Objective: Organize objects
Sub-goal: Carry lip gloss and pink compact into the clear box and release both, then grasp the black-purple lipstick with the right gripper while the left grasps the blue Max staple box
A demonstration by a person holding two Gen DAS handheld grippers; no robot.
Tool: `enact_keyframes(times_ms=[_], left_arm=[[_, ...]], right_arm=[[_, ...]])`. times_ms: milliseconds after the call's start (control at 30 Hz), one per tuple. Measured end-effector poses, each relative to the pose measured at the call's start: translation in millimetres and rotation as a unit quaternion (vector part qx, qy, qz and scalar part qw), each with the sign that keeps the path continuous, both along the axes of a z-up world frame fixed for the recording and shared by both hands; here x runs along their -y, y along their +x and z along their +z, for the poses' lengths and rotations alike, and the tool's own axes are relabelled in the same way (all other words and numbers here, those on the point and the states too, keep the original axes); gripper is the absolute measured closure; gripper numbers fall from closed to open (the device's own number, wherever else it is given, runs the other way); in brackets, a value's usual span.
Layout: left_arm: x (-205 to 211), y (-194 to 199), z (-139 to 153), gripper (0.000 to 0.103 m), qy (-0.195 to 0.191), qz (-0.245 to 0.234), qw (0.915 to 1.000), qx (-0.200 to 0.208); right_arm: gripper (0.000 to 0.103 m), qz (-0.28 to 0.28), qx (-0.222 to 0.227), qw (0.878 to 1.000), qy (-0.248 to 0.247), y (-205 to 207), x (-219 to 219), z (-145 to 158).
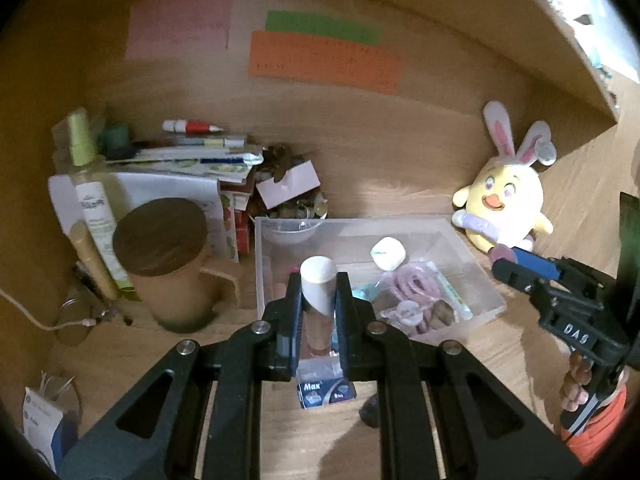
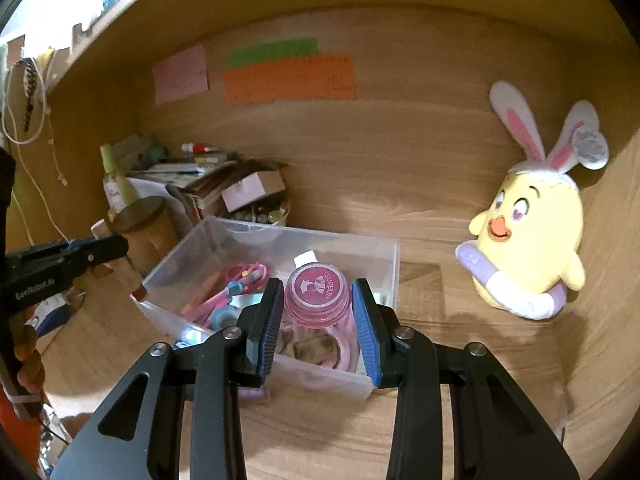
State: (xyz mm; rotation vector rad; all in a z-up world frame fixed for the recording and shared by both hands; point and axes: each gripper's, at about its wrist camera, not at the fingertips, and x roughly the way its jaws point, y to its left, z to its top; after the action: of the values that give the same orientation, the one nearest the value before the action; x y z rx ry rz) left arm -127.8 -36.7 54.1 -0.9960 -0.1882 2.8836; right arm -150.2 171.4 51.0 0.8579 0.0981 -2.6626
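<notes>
Left wrist view shows the left tool (image 1: 318,300) pinching a white-capped tube (image 1: 319,286) near the clear box (image 1: 486,280), the right tool (image 2: 316,320) squeezes a pink-lidded jar (image 2: 319,294) over it, so sorting looks half done.

R gripper (image 2: 316,312) jaws clamp a pink-capped bottle (image 2: 317,295) over the clear plastic bin (image 2: 372,248); pink scissors (image 2: 244,276) in bin just left of jaws. L gripper (image 2: 80,254) far left w/ a tube; yellow bunny-eared chick plush (image 2: 528,240) well right
</notes>
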Motion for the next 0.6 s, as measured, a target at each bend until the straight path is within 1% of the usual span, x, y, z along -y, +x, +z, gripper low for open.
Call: enact_keyframes(times_ms=[133,333,400,467,500,533,567,600], left_arm=[[1,-23,-14,0.089,0.003,-0.005,0.9996,0.027],[0,-44,-34,0.089,0.006,-0.009,0.9979,0.064],[2,-47,-37,0.088,0.018,-0.014,0.9968,0.076],[2,-45,-37,0.087,0.026,-0.018,0.9964,0.078],[2,-44,-35,0.084,0.025,-0.019,0.9966,0.077],[2,-41,-34,0.081,0.023,-0.018,0.9968,0.074],[2,-38,-32,0.076,0.021,-0.017,0.9971,0.071],[2,-33,-29,0.070,0.020,-0.017,0.9973,0.068]], right_arm=[[0.071,-0.003,0.031,0.999,0.011,-23,6,-21],[0.071,-0.004,0.067,0.997,0.027,-48,12,-44],[0.070,0.001,0.078,0.996,0.031,-50,14,-48],[0.070,0.012,0.086,0.996,0.030,-46,14,-49],[0.070,0.016,0.085,0.996,0.029,-44,14,-48],[0.067,0.016,0.082,0.996,0.029,-40,13,-46],[0.063,0.016,0.079,0.996,0.029,-37,13,-44],[0.061,0.019,0.074,0.997,0.029,-31,12,-41]])
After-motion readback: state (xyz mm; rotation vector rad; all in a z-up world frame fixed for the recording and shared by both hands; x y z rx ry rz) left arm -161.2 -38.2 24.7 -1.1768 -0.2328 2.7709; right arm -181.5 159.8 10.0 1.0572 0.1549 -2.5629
